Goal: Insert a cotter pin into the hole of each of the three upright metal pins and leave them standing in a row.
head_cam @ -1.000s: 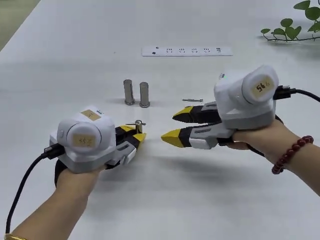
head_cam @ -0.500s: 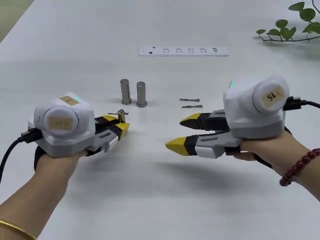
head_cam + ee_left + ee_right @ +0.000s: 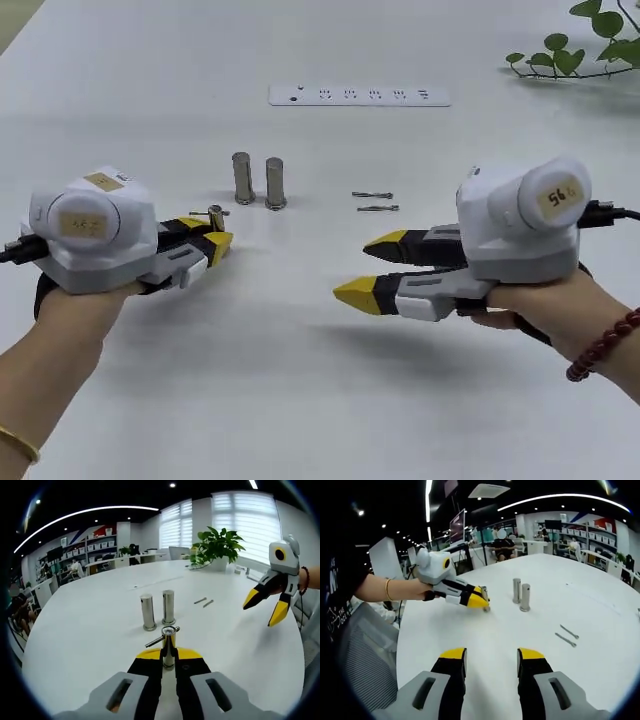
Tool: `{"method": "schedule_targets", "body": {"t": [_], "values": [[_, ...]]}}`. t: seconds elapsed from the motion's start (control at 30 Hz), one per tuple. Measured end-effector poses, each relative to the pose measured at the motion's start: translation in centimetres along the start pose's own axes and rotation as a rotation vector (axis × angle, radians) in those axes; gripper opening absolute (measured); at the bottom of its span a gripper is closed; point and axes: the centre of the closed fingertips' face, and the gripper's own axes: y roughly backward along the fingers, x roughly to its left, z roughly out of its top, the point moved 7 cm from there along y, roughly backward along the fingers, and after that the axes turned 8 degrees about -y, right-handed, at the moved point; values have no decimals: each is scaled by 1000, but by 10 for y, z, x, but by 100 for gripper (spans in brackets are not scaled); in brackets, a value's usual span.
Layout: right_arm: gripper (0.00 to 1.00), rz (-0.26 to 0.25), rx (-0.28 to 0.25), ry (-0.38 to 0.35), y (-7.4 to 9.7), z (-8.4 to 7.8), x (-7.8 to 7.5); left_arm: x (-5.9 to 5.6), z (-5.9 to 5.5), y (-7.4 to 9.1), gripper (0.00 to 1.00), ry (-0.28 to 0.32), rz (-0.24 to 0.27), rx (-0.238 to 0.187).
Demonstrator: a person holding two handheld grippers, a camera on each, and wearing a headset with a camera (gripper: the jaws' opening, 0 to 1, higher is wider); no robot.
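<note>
pin point(image 3: 169, 649) silver, upright, cotter pin point(image 3: 154, 641) through head

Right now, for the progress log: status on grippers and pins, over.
Left gripper shut on one metal pin, cotter pin through it. Right gripper open, empty. Two bare pins upright, two loose cotter pins lying right of them. Nothing blocking.

The left gripper point(image 3: 212, 240) has carried its metal pin point(image 3: 216, 218) leftward.

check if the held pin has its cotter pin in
In: the cotter pin sticks through the metal pin held in the left gripper.
</note>
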Motion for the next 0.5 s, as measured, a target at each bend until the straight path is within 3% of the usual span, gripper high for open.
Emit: {"method": "schedule_targets", "body": {"t": [0.1, 0.5], "values": [[36, -7, -1, -2, 0, 0, -1, 1, -3, -1, 5, -10, -6, 13], [35, -26, -19, -55, 5, -3, -6, 2, -5, -4, 6, 13, -30, -24]]}}
